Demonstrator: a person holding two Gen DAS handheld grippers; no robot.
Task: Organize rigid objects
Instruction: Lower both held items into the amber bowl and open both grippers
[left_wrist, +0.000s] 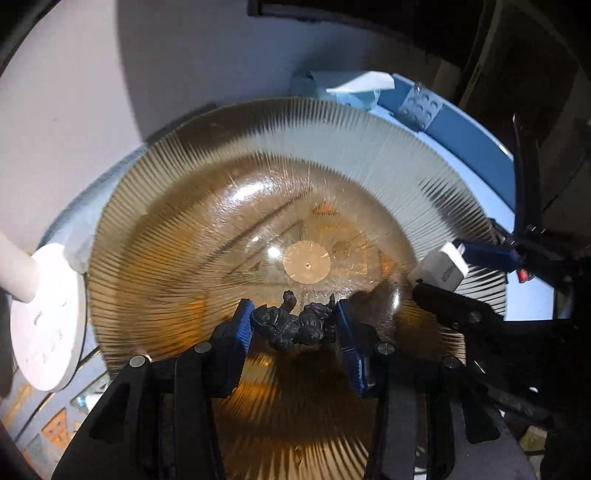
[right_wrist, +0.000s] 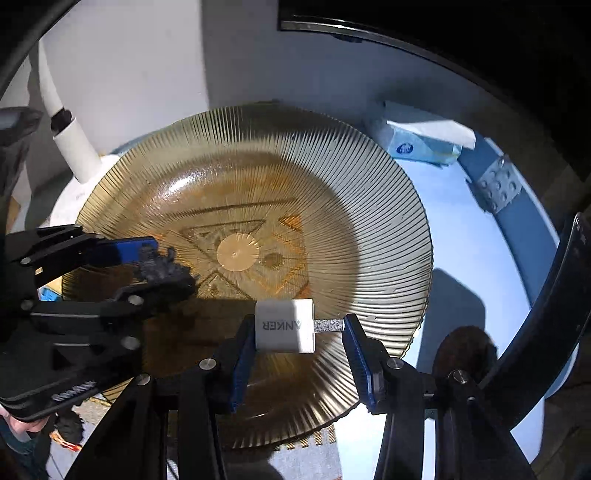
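Left claw (left_wrist: 293, 325): clenched on a small black figurine (left_wrist: 295, 325). The blue pads press the figurine from both sides. The figurine is carried in the air above the amber glass plate (left_wrist: 229, 206), over the near part of the plate's well, and does not appear to rest on the glass.

Right claw (right_wrist: 295, 332): clenched on a white charger (right_wrist: 284, 326). One blue pad bears on the flat back of the charger body; the other pad meets the tips of its metal prongs (right_wrist: 328, 325). The charger lies crosswise between the pads, lettered face up, above the near rim zone of the plate. Whether it touches the glass cannot be told.

Both claws point steeply down over the same plate, the left claw (right_wrist: 155, 266) beside the right, apart from it.

Plate: round, ribbed rim, smooth well with a pale disc at centre. It sits on a round tabletop (right_wrist: 461, 229) and covers most of it; a patterned cloth shows through the glass.

Other items on the tabletop:
- A tissue packet (right_wrist: 421, 144), at the far edge beyond the plate.
- A grey studded brick (right_wrist: 498, 188), at the far edge, just beside the tissue packet.
- A white round lamp base (left_wrist: 44, 317) with an upright white stem, touching or just beside the plate's left rim.
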